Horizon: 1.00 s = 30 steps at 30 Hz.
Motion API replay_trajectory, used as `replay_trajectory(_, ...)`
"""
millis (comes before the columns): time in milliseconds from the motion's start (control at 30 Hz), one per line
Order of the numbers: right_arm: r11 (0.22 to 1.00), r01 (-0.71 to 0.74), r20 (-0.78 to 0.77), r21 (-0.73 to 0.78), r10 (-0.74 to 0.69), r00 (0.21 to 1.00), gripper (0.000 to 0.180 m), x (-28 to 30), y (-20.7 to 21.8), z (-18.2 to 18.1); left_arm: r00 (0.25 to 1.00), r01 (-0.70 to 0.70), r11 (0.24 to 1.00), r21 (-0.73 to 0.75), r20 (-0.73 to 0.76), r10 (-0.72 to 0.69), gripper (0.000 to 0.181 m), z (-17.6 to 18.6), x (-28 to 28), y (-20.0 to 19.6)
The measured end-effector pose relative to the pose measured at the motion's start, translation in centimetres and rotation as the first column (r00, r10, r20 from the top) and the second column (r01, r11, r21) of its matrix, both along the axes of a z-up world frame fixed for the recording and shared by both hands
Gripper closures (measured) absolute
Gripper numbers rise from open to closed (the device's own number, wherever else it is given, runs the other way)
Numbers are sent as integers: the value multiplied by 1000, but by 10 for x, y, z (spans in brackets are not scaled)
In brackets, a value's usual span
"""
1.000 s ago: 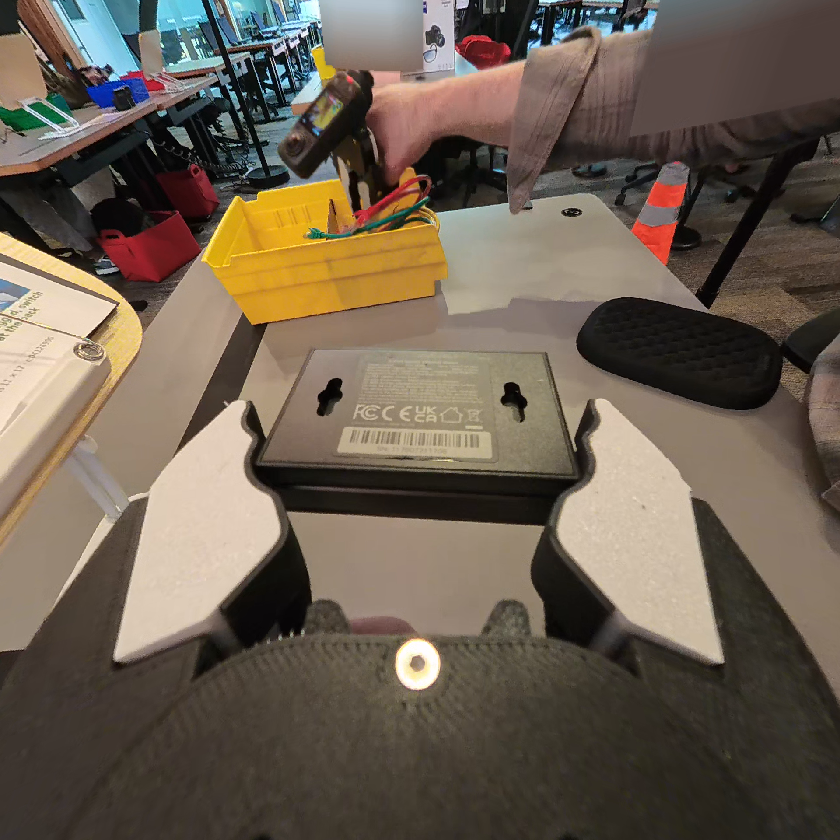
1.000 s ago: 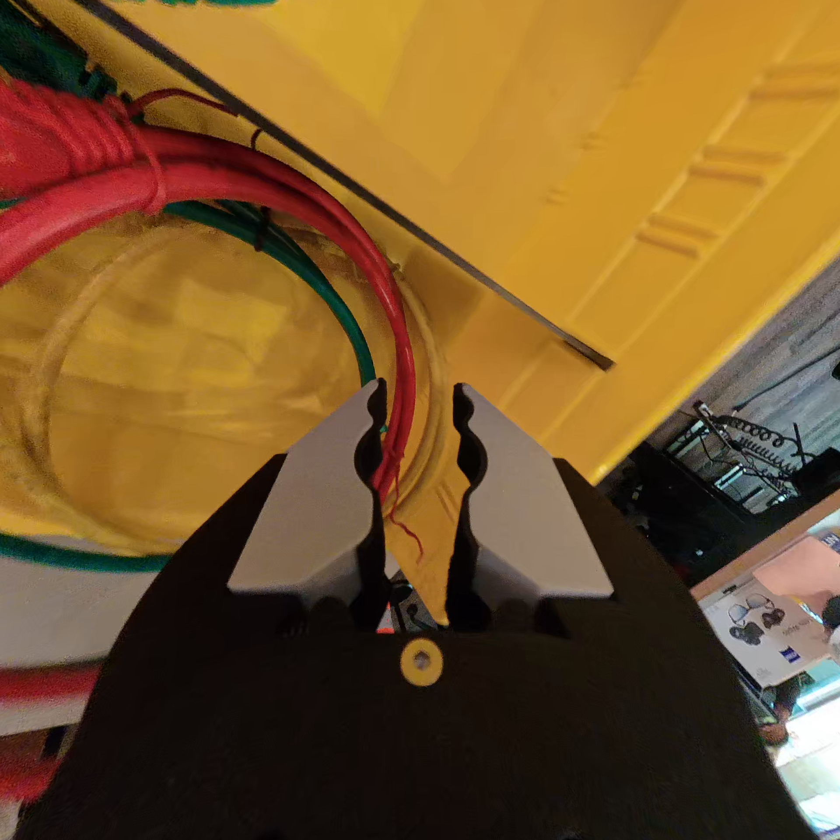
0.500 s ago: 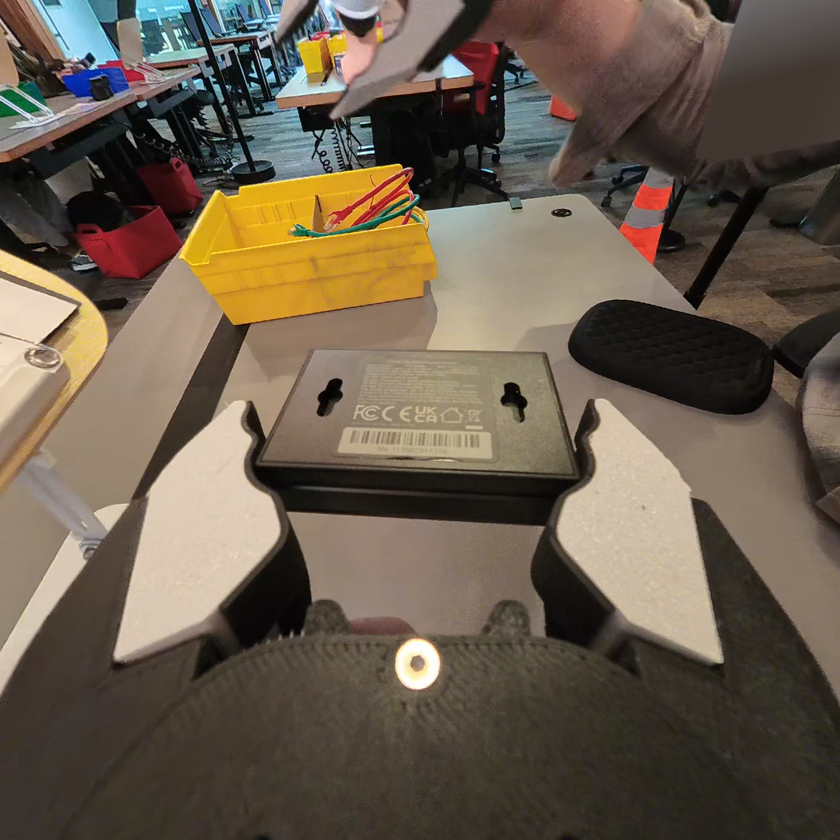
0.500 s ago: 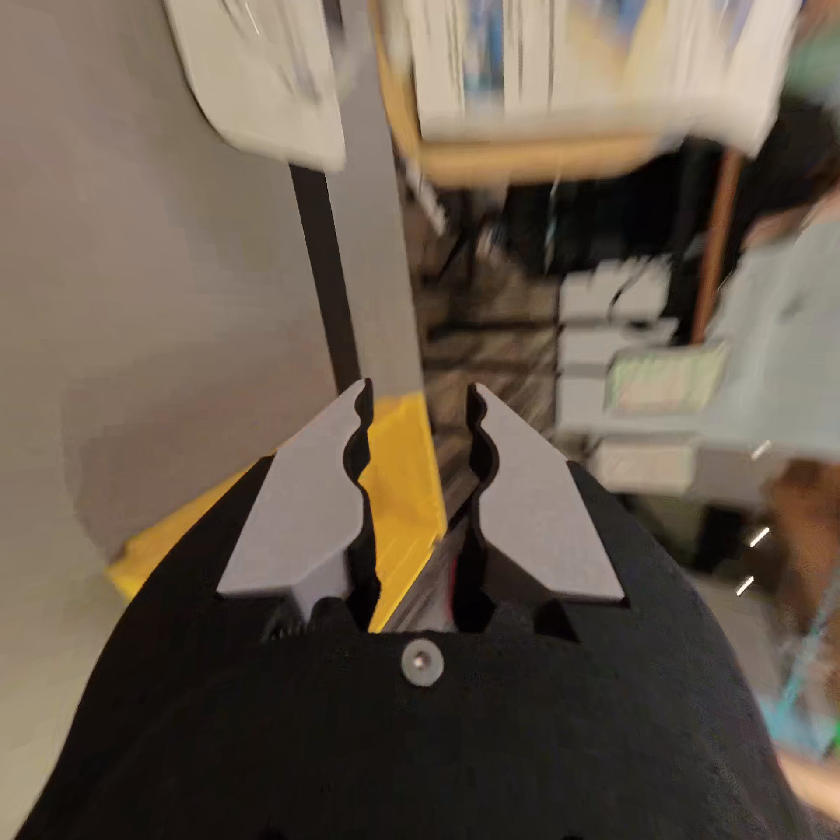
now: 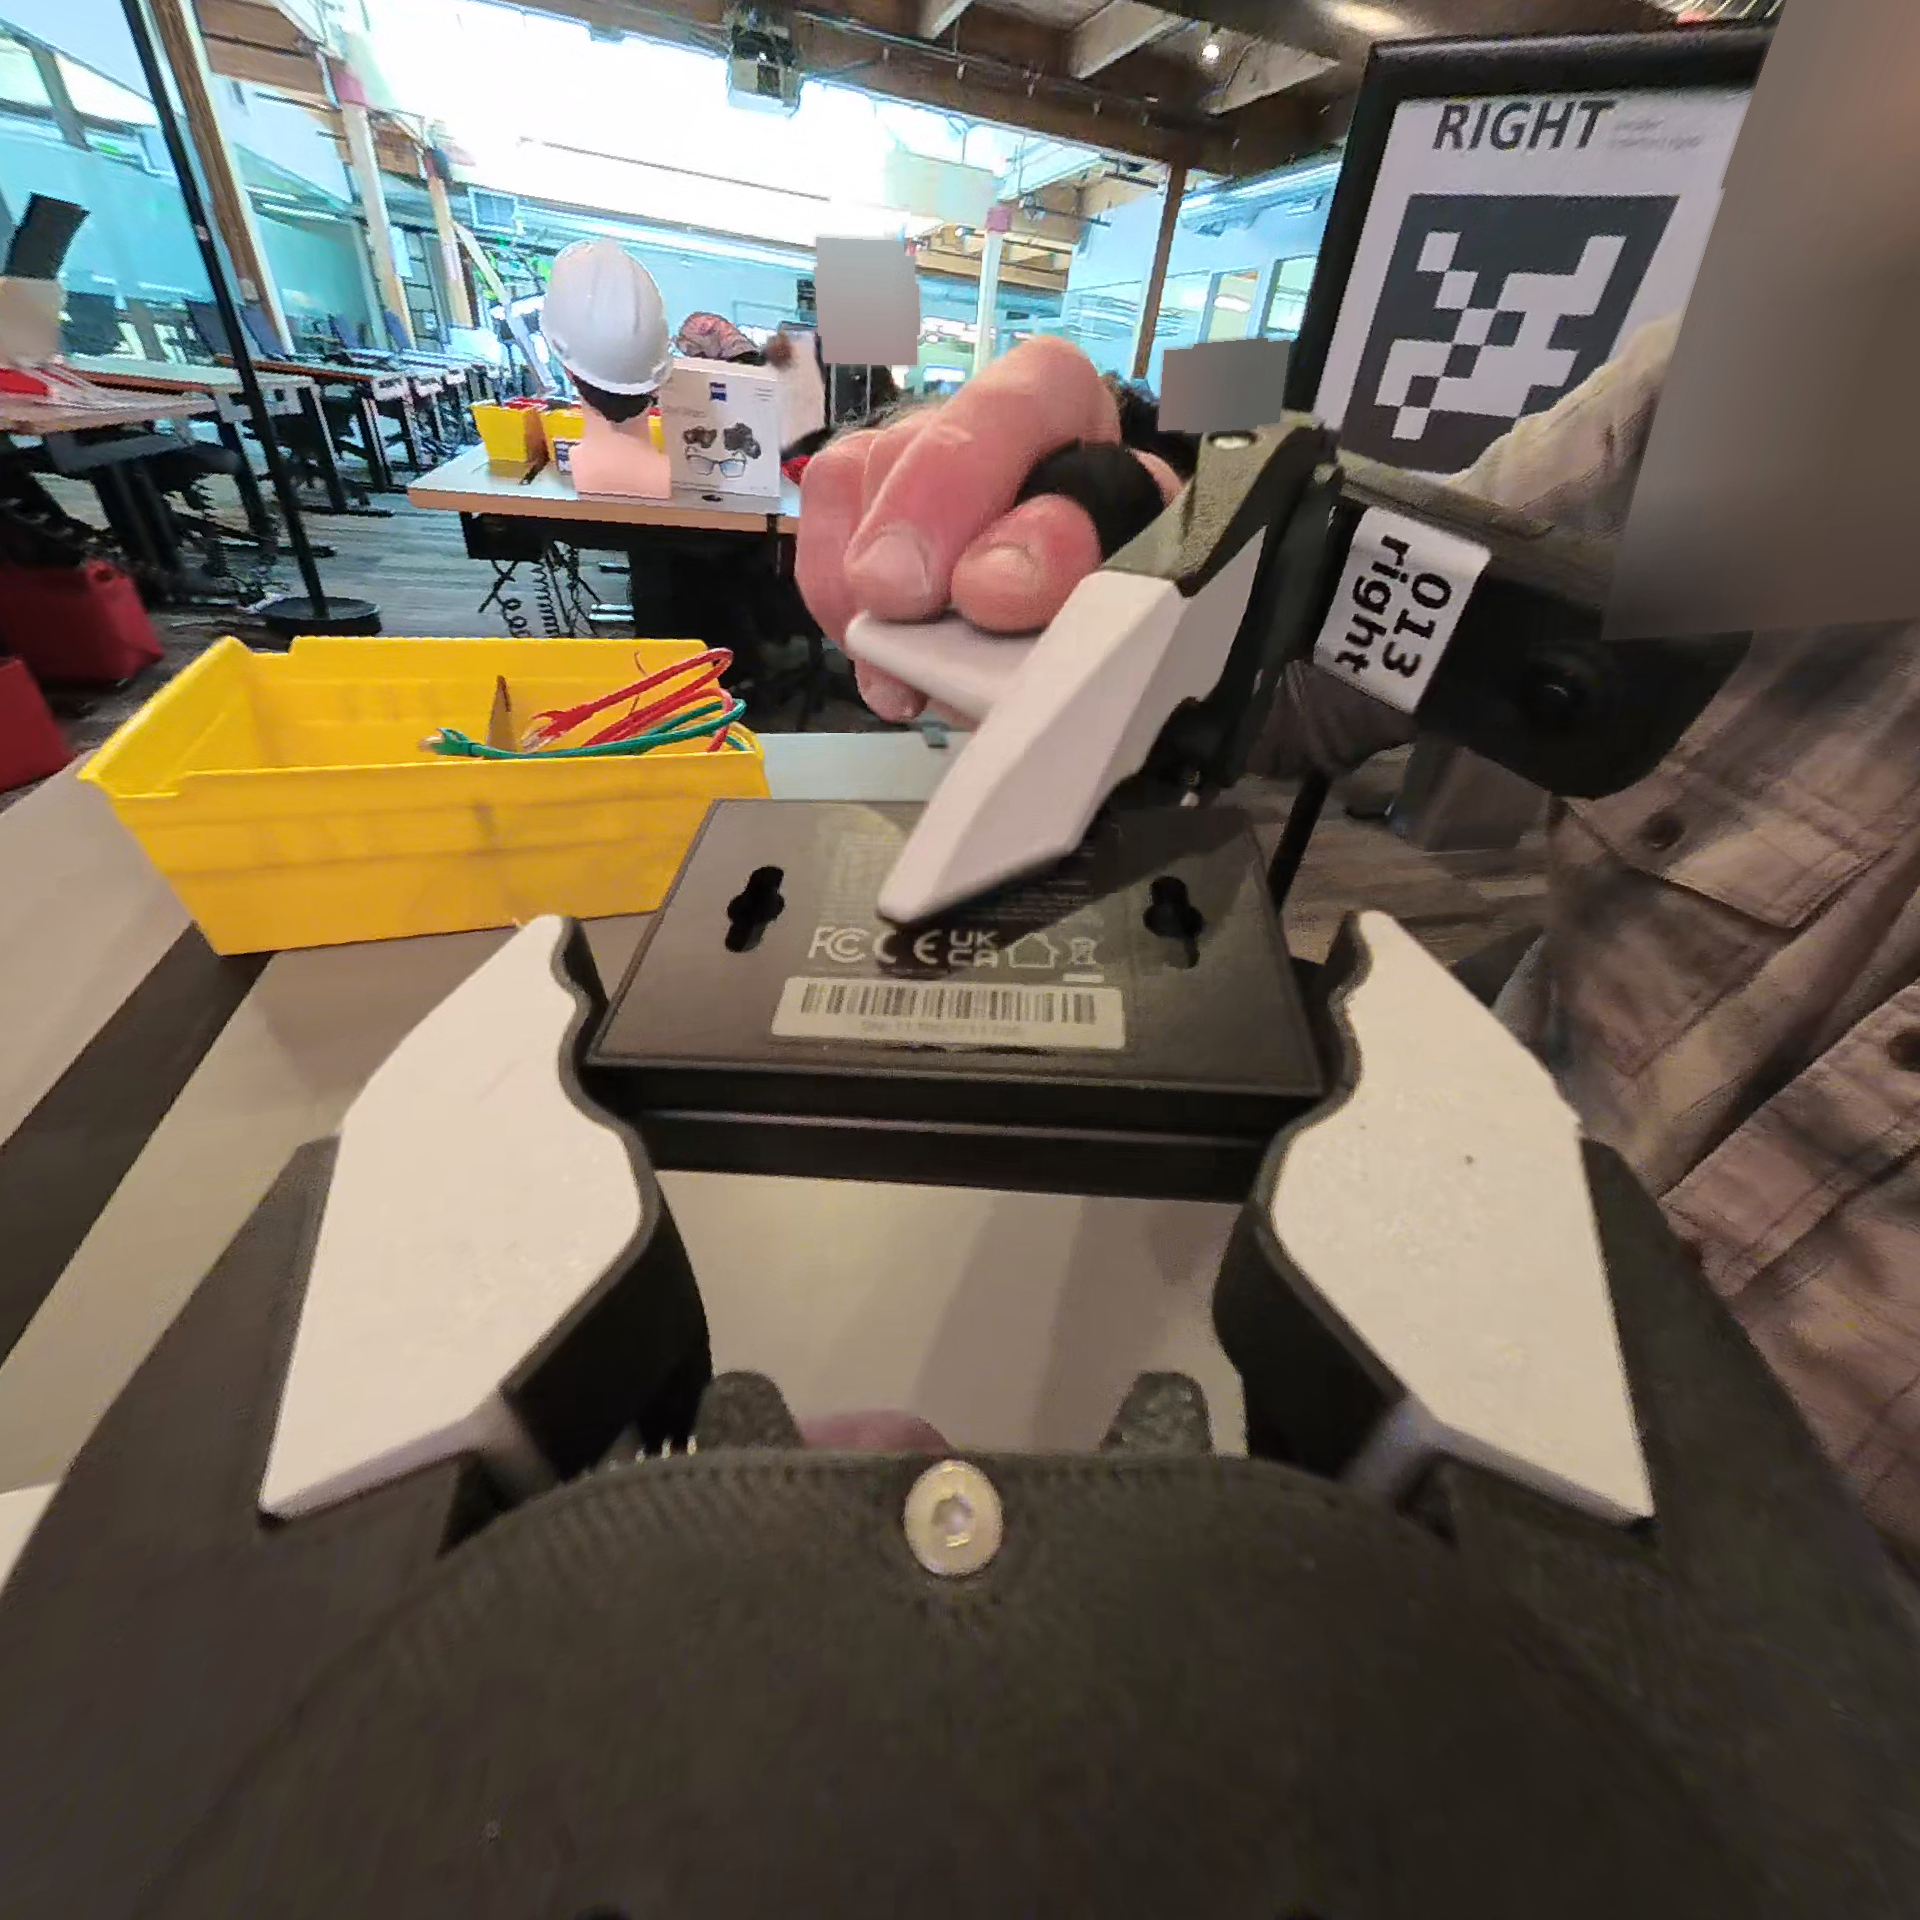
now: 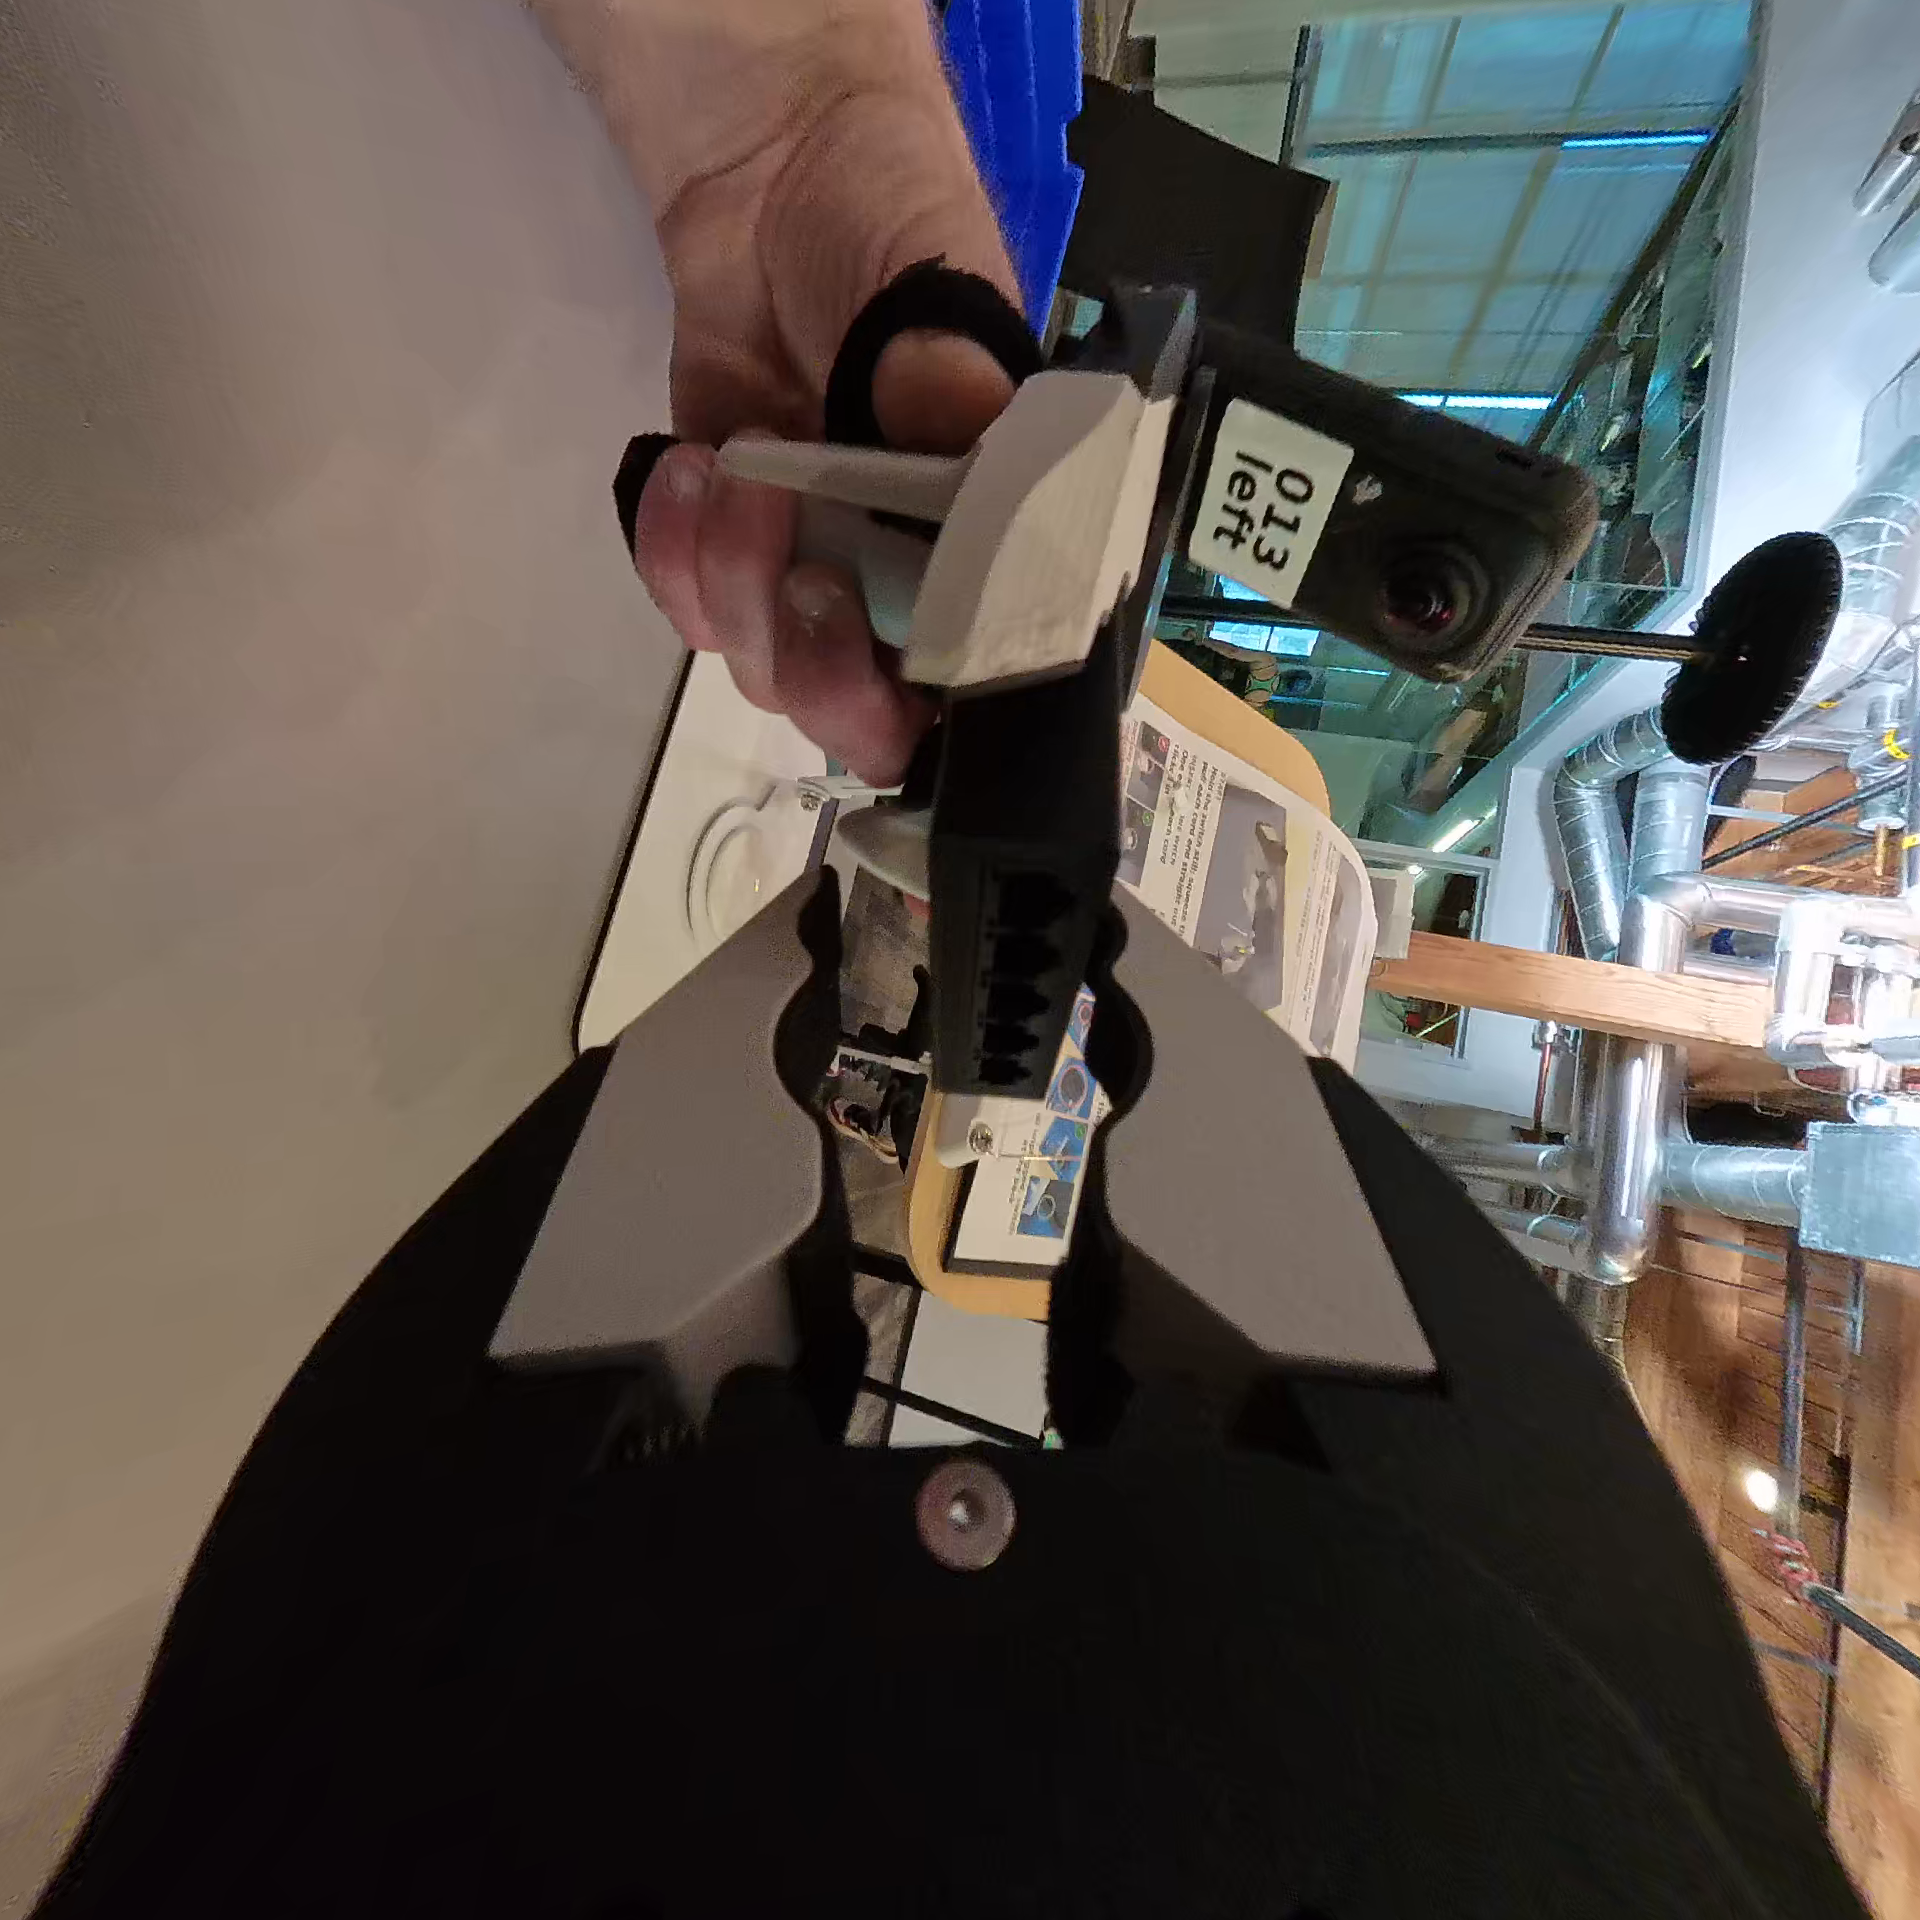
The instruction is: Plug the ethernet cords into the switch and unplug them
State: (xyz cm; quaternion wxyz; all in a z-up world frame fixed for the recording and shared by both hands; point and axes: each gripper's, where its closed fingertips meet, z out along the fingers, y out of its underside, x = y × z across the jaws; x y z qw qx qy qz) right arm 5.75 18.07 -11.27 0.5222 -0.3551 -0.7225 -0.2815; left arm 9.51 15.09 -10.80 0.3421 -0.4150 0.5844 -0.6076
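Observation:
My left gripper (image 5: pixel 951 1039) is shut on the black switch (image 5: pixel 951 997), gripping its two sides. It holds the switch label side up, above the grey table (image 5: pixel 935 1299). My right gripper (image 6: pixel 966 904) is open and empty. Its jaws straddle the switch's port edge (image 6: pixel 1013 987) without closing on it. In the left wrist view its white upper finger (image 5: pixel 997 821) hovers just over the label side. Red and green ethernet cords (image 5: pixel 623 717) lie in the yellow bin (image 5: pixel 312 831) at the far left.
A person's hand (image 5: pixel 935 499) and plaid sleeve (image 5: pixel 1766 987) fill the right side. A round wooden table with printed sheets (image 6: pixel 1226 935) stands beyond the desk edge. More tables and chairs are in the room behind. My two grippers' fingertips are within a few centimetres of each other.
My right gripper left the cords in the bin, swung over empty and opened around the switch. My left gripper tilted up with the switch still in it.

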Motion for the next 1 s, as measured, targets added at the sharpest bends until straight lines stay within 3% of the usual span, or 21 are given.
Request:
replay_trajectory(67,1000,-7,-2,8,7,1000,154,-2,-1,2,1000,8,1000,11,-22,-8,54,-5,3,-3)
replay_trajectory(200,997,32,5,-66,-31,999,154,5,-4,2,998,27,998,-65,-50,-30,53,-4,7,-6)
replay_trajectory(267,993,51,-20,-104,-54,998,155,14,-4,7,998,-8,999,-51,-58,5,39,-3,10,-5)
replay_trajectory(333,986,103,-34,-130,-109,993,155,35,0,18,999,-32,998,-46,-44,30,37,2,7,-2)
replay_trajectory(433,945,267,9,-189,-270,963,155,100,25,36,993,-84,996,39,-83,87,67,-7,2,9)
replay_trajectory(533,819,490,144,-299,-469,872,154,197,59,39,993,-109,993,49,-33,111,109,-2,-2,16)
replay_trajectory(633,631,679,336,-376,-589,735,154,298,84,25,989,-146,988,59,-30,148,117,-5,-1,24)
replay_trajectory(833,370,839,604,-398,-583,543,154,414,114,-39,986,-158,984,77,-42,162,124,-13,0,28)
replay_trajectory(1000,258,860,677,-441,-533,507,154,455,130,-92,979,-184,979,83,-77,190,122,-25,0,37)
